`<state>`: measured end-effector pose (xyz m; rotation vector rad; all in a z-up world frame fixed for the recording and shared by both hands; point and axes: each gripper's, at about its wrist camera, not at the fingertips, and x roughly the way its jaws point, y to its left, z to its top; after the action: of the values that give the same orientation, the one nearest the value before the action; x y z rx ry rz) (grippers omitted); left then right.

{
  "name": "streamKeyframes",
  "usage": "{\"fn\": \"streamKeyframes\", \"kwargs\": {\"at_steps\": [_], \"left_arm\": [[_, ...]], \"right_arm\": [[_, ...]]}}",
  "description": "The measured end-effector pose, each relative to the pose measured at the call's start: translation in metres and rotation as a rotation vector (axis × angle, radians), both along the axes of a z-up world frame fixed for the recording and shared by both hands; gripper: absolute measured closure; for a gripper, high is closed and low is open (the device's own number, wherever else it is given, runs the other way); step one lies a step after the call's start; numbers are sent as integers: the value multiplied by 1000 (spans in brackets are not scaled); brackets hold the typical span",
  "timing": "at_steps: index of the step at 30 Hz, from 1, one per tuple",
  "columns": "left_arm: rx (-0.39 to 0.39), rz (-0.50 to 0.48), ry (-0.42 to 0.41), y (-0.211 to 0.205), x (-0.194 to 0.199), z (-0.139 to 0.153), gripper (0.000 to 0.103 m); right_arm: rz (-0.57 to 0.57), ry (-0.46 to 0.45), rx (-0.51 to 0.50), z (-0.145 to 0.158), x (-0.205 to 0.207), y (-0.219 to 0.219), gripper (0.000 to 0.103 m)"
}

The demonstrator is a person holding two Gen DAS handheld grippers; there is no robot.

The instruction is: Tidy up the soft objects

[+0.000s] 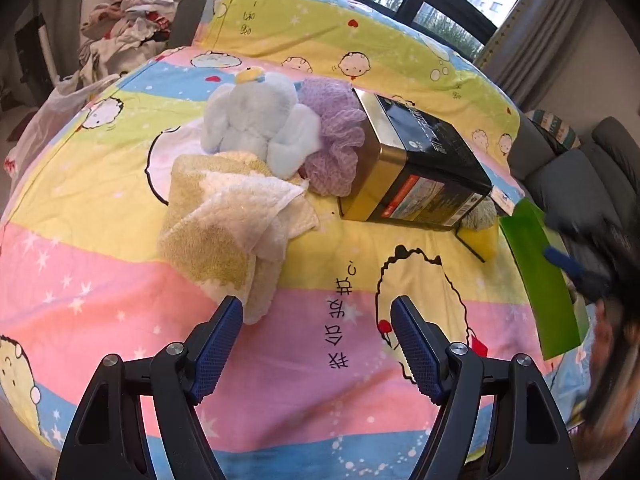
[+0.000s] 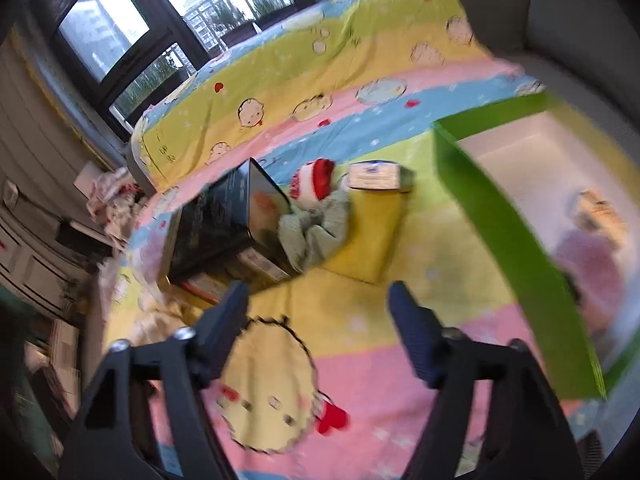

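Observation:
My left gripper (image 1: pixel 316 344) is open and empty, just in front of a yellow and white towel (image 1: pixel 232 220) on the cartoon bedsheet (image 1: pixel 120 280). Behind the towel lie a pale blue plush (image 1: pixel 260 120) and a purple mesh pouf (image 1: pixel 336 136). My right gripper (image 2: pixel 320 332) is open and empty above the sheet; it also shows blurred in the left wrist view (image 1: pixel 576 264). Ahead of it lie a grey-green cloth (image 2: pixel 316 228) and a red and white soft toy (image 2: pixel 316 180). A green box (image 2: pixel 504 216) on the right holds soft things, blurred.
A black and gold tin (image 1: pixel 416 168) lies on its side beside the pouf, also in the right wrist view (image 2: pixel 228 220). A yellow block (image 2: pixel 372 232) with a small tin (image 2: pixel 376 176) behind it. Clothes pile (image 1: pixel 124 28) off the bed's far left. Grey sofa (image 1: pixel 580 176) right.

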<state>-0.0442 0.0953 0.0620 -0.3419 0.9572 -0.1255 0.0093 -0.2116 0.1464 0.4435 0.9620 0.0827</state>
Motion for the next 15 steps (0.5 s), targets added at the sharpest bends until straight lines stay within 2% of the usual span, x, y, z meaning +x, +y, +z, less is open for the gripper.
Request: {"fn": "streamKeyframes", "kwargs": {"at_steps": [1, 3, 6, 8, 10, 11, 12, 13, 15], "left_arm": [[-2, -3, 0, 0, -2, -1, 26], [1, -13, 2, -2, -3, -1, 26], [8, -19, 5, -3, -3, -3, 26], [10, -22, 7, -3, -3, -3, 26], [12, -24, 8, -2, -5, -3, 26], [13, -23, 9, -3, -5, -2, 26], [12, -24, 9, -2, -5, -2, 26], [11, -25, 8, -2, -5, -2, 26], [12, -23, 8, -1, -6, -2, 26]], "right_arm": [[1, 20, 37, -4, 15, 0, 46], [9, 41, 40, -8, 38, 3, 51], [13, 64, -35, -16, 68, 13, 52], [13, 111, -59, -28, 85, 16, 53], [4, 161, -75, -43, 95, 16, 60], [3, 171, -78, -48, 97, 15, 71], [7, 182, -85, -53, 99, 16, 88], [12, 190, -99, -57, 100, 16, 96], [10, 175, -103, -59, 98, 15, 97]]}}
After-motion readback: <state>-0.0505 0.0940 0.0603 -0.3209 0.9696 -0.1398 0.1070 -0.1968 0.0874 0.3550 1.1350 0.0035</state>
